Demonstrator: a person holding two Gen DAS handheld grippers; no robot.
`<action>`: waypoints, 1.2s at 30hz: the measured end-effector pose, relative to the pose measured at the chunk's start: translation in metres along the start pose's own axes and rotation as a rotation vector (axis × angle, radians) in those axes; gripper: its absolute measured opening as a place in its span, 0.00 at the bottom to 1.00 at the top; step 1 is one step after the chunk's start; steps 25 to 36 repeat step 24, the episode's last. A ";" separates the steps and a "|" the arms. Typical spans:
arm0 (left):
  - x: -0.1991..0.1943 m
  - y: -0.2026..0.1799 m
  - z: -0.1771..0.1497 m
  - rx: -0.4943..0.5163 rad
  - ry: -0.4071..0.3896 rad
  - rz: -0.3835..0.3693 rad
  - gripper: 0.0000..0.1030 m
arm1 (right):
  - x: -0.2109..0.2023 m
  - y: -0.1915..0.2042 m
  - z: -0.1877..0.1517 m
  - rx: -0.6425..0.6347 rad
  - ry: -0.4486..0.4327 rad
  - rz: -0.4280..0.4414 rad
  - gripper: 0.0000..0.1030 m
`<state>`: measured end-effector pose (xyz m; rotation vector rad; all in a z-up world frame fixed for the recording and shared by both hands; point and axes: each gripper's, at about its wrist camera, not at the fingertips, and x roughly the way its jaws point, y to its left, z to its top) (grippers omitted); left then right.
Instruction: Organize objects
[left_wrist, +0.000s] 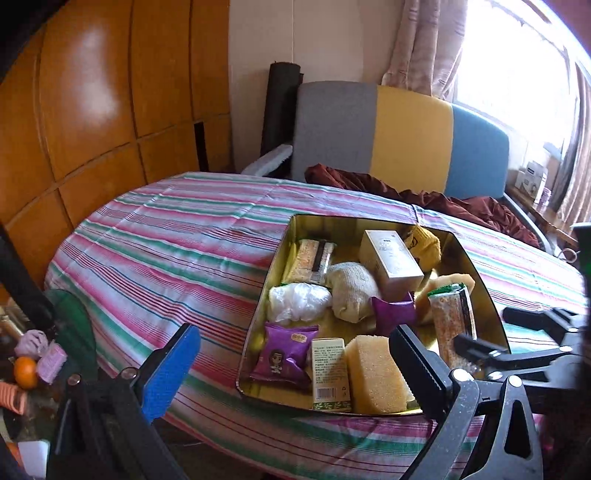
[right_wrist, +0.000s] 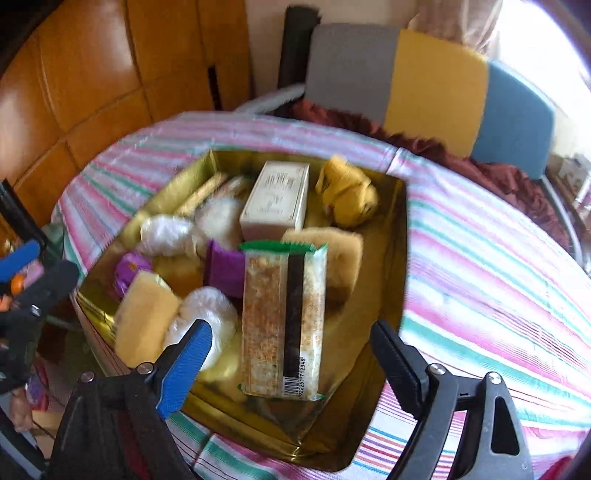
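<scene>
**Gold tin packed with small goods on a striped table**

A shallow rectangular tin (left_wrist: 491, 306) with shiny gold metal walls sits on a table under a cotton cloth (left_wrist: 166, 236) striped pink, green and white. The task's things lie inside it, crowded and partly overlapping.

The right gripper (right_wrist: 291, 354) hangs over the tin's near edge with its jaws spread wide, one pad ribbed blue, the other ribbed black. Between them, untouched by either pad, lies a long flat cracker pack (right_wrist: 282, 321) in clear crinkly wrap with a dark stripe, a green serrated top seal and a barcode at its near end. It leans on a fuzzy tan sponge (right_wrist: 332, 254). Left of it sit a wad of white plastic film (right_wrist: 207, 314) and a yellow porous sponge block (right_wrist: 144, 317).

The left gripper (left_wrist: 295, 354) is also spread wide, holding nothing, at the tin's near left corner. Beyond its black pad is that coarse yellow sponge, next to a slim cream carton (left_wrist: 328, 373) with a barcode and a glossy purple snack packet (left_wrist: 284, 354). Farther back are a knitted cream roll (left_wrist: 351, 291), a pale cardboard box (left_wrist: 391, 258) lying tilted, and a soft yellow cloth bundle (left_wrist: 424, 243) in the far corner.
</scene>
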<state>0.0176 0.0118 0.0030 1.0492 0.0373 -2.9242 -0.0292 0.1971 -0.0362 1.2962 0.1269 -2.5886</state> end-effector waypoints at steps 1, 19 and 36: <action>-0.002 0.000 0.000 0.001 -0.004 0.005 1.00 | -0.006 0.001 -0.001 0.011 -0.022 -0.012 0.87; -0.016 0.001 -0.009 -0.008 -0.024 0.013 1.00 | -0.039 0.017 -0.004 0.076 -0.169 -0.144 0.87; -0.013 0.003 -0.009 -0.016 -0.011 0.012 1.00 | -0.037 0.017 -0.004 0.076 -0.163 -0.141 0.87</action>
